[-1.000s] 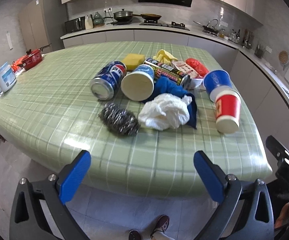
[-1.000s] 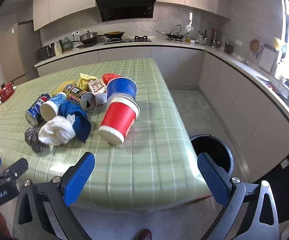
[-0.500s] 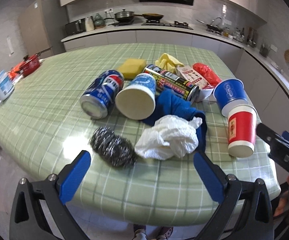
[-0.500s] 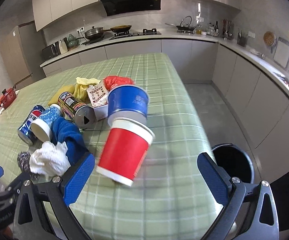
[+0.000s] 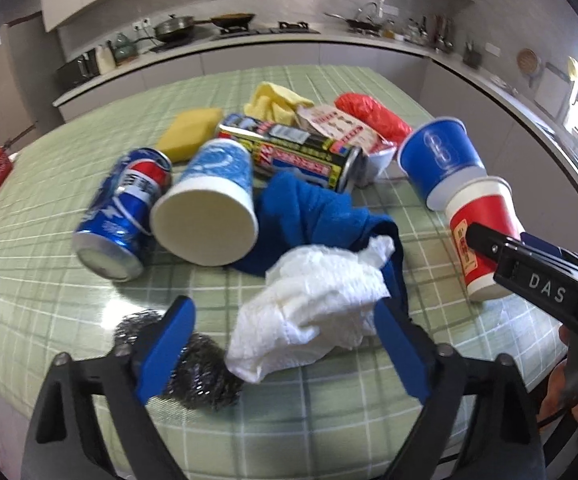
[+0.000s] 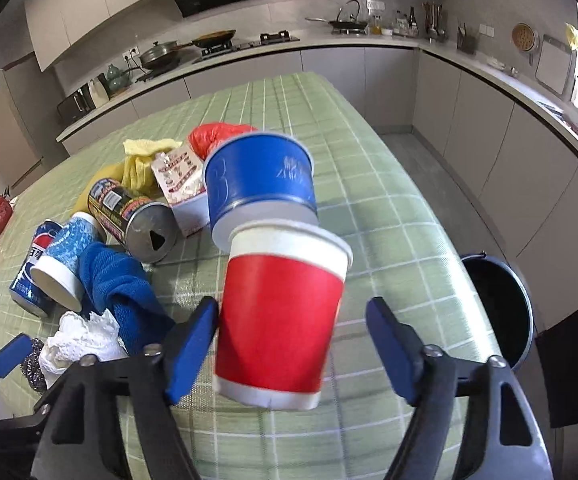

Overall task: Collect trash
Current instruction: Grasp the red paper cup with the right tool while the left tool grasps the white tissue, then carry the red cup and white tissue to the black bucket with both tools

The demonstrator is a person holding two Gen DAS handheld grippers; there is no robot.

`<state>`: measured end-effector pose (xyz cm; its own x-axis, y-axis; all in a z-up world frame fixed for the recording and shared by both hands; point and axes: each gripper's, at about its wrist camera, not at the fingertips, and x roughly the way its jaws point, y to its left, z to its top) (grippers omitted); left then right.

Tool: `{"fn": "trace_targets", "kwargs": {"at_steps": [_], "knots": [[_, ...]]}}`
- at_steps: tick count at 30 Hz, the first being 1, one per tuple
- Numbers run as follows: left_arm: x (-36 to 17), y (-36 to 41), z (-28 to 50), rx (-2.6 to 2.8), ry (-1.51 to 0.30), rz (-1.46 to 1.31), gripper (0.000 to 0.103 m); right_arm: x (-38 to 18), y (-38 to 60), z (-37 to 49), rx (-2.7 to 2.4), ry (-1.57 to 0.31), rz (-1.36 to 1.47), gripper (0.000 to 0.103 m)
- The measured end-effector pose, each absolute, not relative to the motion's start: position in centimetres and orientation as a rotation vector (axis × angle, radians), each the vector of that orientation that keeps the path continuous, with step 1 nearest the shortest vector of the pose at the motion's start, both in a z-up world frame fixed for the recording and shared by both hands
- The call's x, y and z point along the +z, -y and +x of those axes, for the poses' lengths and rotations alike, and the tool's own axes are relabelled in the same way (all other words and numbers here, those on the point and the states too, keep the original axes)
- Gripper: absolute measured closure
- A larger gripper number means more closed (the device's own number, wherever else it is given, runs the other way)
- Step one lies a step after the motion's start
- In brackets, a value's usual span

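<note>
A crumpled white paper towel (image 5: 313,308) lies on the green checked table (image 5: 41,280), between the open jaws of my left gripper (image 5: 285,352). A steel wool pad (image 5: 193,368) lies by the left finger. My right gripper (image 6: 293,344) is open around a red paper cup (image 6: 281,320) that stands upside down; its left finger is close to the cup. A blue paper cup (image 6: 261,184) stands behind it. The red cup (image 5: 485,232) also shows in the left wrist view, with the right gripper beside it.
A Pepsi can (image 5: 125,208), a light-blue cup (image 5: 209,216), a blue cloth (image 5: 313,212), a black can (image 5: 293,152), a yellow sponge (image 5: 189,132), a yellow cloth, a snack packet and a red bag (image 5: 369,112) crowd the table. A black bin (image 6: 497,312) stands on the floor right of the table.
Both grippers have moved forward over the table. The left now brackets the paper towel; the right now brackets the red cup. Jaws stay open.
</note>
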<state>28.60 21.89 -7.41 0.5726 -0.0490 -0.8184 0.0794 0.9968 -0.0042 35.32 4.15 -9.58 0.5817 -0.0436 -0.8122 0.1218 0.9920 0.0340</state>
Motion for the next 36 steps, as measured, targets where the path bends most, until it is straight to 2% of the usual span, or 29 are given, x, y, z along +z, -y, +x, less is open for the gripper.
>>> {"fn": "trace_targets", "kwargs": {"at_steps": [2,4,8,11,12,13,18,20,21,22,23,24,26,27,28,29,30,33,36], "knots": [[-7.8,-21.9,28.6,-0.096,-0.975,0.022,0.023,-9.8,-4.3,35.3,-0.092,-0.95,0.087,0.039],[-8.0,-21.8,28.5,-0.114,-0.986,0.014,0.033,-9.8,-4.4,35.2,-0.091,-0.948,0.08,0.039],[-7.9,-21.7,28.0,-0.141,-0.978,0.012,0.046,-9.8,-4.5,35.0,-0.077,-0.944,0.07,0.041],[-7.6,-21.8,27.7,-0.155,-0.965,0.007,0.061,-9.7,-4.6,34.8,-0.063,-0.941,0.063,0.043],[-7.5,-21.8,27.6,-0.162,-0.963,0.001,0.081,-9.6,-4.7,34.7,-0.057,-0.94,0.06,0.043],[-7.6,-21.9,27.6,-0.17,-0.972,-0.003,0.086,-9.6,-4.7,34.6,-0.05,-0.938,0.06,0.044],[-7.3,-22.2,27.0,-0.196,-0.974,-0.049,0.086,-9.3,-4.7,33.9,-0.031,-0.93,0.055,0.044],[-7.2,-22.2,26.8,-0.193,-0.966,-0.052,0.08,-9.3,-4.6,33.7,-0.026,-0.944,0.044,0.044],[-7.2,-22.3,26.7,-0.2,-0.972,-0.062,0.063,-9.4,-4.5,33.7,-0.02,-0.952,0.051,0.043],[-7.2,-22.2,26.7,-0.206,-0.981,-0.07,0.037,-9.4,-4.4,33.6,-0.02,-0.953,0.056,0.043],[-7.1,-22.1,26.6,-0.2,-0.97,-0.071,0.028,-9.5,-4.3,33.5,-0.02,-0.953,0.053,0.042],[-7.0,-21.9,26.6,-0.196,-0.954,-0.066,0.023,-9.5,-4.3,33.5,-0.017,-0.953,0.05,0.042],[-6.8,-21.2,26.6,-0.193,-0.925,-0.027,0.023,-9.4,-4.2,33.4,-0.014,-0.947,0.053,0.041],[-6.9,-21.0,26.9,-0.196,-0.925,-0.018,0.026,-9.4,-4.2,33.4,-0.014,-0.946,0.053,0.041],[-7.0,-20.8,27.2,-0.202,-0.925,-0.015,0.044,-9.5,-4.2,33.4,-0.015,-0.947,0.054,0.041],[-7.2,-20.6,27.4,-0.205,-0.931,-0.011,0.057,-9.6,-4.0,33.4,-0.015,-0.949,0.061,0.041],[-7.7,-20.5,27.8,-0.208,-0.956,-0.001,0.08,-9.6,-3.9,33.5,-0.013,-0.951,0.067,0.041],[-7.8,-20.7,28.1,-0.202,-0.95,-0.011,0.088,-9.6,-3.8,33.4,-0.011,-0.948,0.069,0.042],[-7.5,-21.0,27.9,-0.231,-0.932,-0.04,0.09,-9.4,-3.8,33.0,-0.01,-0.942,0.064,0.043]]}}
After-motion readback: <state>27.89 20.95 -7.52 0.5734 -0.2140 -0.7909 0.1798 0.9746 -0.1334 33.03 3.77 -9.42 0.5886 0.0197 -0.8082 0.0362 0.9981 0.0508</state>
